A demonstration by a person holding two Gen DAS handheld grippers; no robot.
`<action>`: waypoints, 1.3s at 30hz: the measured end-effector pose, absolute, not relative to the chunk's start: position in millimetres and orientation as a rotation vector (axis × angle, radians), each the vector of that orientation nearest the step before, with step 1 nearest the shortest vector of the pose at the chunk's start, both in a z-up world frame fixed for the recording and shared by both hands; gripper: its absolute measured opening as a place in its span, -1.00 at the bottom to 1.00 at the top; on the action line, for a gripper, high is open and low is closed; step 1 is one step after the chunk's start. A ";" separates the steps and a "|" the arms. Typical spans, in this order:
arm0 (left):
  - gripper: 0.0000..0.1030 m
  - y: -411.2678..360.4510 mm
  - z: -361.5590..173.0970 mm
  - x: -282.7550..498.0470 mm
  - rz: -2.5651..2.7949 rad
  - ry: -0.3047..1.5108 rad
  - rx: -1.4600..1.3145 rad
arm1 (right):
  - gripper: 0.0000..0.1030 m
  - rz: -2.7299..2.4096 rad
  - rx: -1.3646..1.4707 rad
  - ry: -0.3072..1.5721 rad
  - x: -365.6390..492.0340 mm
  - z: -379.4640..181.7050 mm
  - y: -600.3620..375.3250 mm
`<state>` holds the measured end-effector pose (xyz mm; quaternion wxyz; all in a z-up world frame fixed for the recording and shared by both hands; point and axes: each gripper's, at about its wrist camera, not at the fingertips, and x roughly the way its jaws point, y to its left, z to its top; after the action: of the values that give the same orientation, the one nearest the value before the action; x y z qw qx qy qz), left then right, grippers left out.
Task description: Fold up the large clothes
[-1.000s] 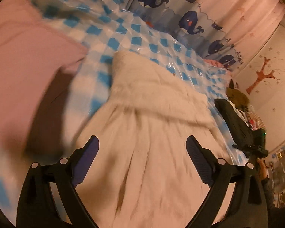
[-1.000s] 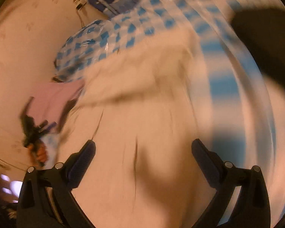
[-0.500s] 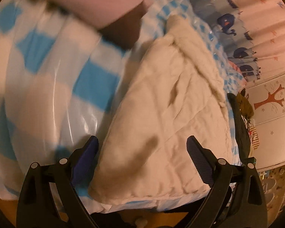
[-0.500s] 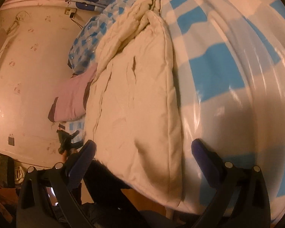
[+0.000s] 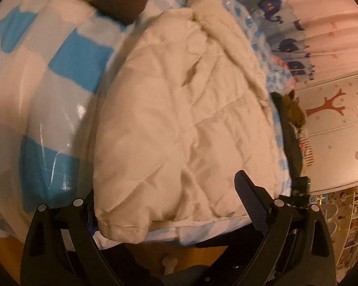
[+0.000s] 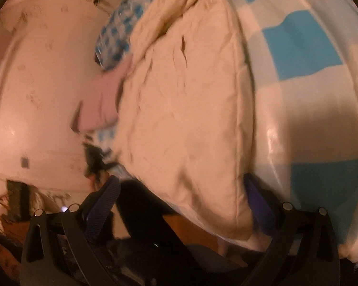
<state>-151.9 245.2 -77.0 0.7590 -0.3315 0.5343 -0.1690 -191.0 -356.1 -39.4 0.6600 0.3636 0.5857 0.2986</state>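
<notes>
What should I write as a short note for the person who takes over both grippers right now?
Left gripper: open, jaws on either side of the near left corner of the cream padded garment, not yet closed on it.
Right gripper: open, at the near right corner, holding nothing.
The garment lies on the blue-and-white checked cover, its near hem at the bed's edge. A pink cloth lies beyond its left side.
Done: garment looks laid out lengthwise; whether it is already folded is unclear.
Left: probably close on both near corners and fold them away toward the far end.
</notes>
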 end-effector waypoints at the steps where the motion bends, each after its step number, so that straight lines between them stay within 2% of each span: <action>1: 0.73 245.1 -74.4 -154.3 -0.368 1.144 -0.718 | 0.90 0.698 0.838 1.319 -191.7 -37.4 -356.5; 3: 0.34 242.0 -75.3 -154.8 -0.352 1.145 -0.695 | 0.89 0.731 0.860 1.286 -192.9 -32.9 -355.7; 4: 0.23 239.5 -76.3 -152.5 -0.331 1.159 -0.676 | 0.88 0.703 0.819 1.304 -192.7 -33.6 -353.1; 5: -0.05 239.3 -78.6 -152.1 -0.310 1.173 -0.661 | 0.78 0.682 0.772 1.319 -192.6 -34.8 -349.4; 6: -0.41 240.1 -79.9 -151.8 -0.289 1.184 -0.645 | 0.68 0.672 0.753 1.323 -192.6 -36.0 -347.1; 7: -0.50 241.1 -81.3 -151.7 -0.268 1.193 -0.626 | 0.26 0.666 0.753 1.320 -192.7 -36.8 -347.0; 8: -0.54 243.8 -82.0 -152.3 -0.270 1.191 -0.634 | -0.33 0.654 0.762 1.318 -192.8 -38.6 -347.2; 9: -0.59 246.6 -81.5 -152.4 -0.267 1.188 -0.641 | -0.58 0.649 0.781 1.301 -193.8 -40.0 -348.0; 14: -0.68 246.2 -66.8 -159.0 -0.248 1.141 -0.617 | -0.67 0.693 0.823 1.182 -200.8 -26.1 -347.5; 15: -0.78 246.2 -59.1 -162.1 -0.256 1.115 -0.618 | -0.67 0.705 0.839 1.143 -201.7 -18.4 -348.7; 21: -0.80 230.1 15.6 -187.7 -0.388 0.960 -0.624 | -0.70 0.783 0.889 0.940 -213.5 30.4 -359.8; 26: -0.81 216.0 61.0 -229.5 -0.473 0.894 -0.596 | -0.70 0.838 0.911 0.849 -250.9 61.6 -374.8; 29: -0.81 214.5 63.7 -265.5 -0.512 0.900 -0.602 | -0.70 0.842 0.979 0.804 -283.0 61.7 -388.8; 34: -0.81 236.5 31.6 -315.2 -0.503 0.899 -0.741 | -0.70 0.890 1.133 0.657 -323.2 43.2 -407.7; 39: -0.81 257.6 38.0 -310.4 -0.518 0.761 -0.885 | -0.70 0.977 1.229 0.468 -302.7 42.2 -418.1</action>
<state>-310.4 257.6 38.0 0.8030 -0.4130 0.3551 -0.2418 -302.7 -418.1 42.2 0.6829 0.5479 0.2086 0.4357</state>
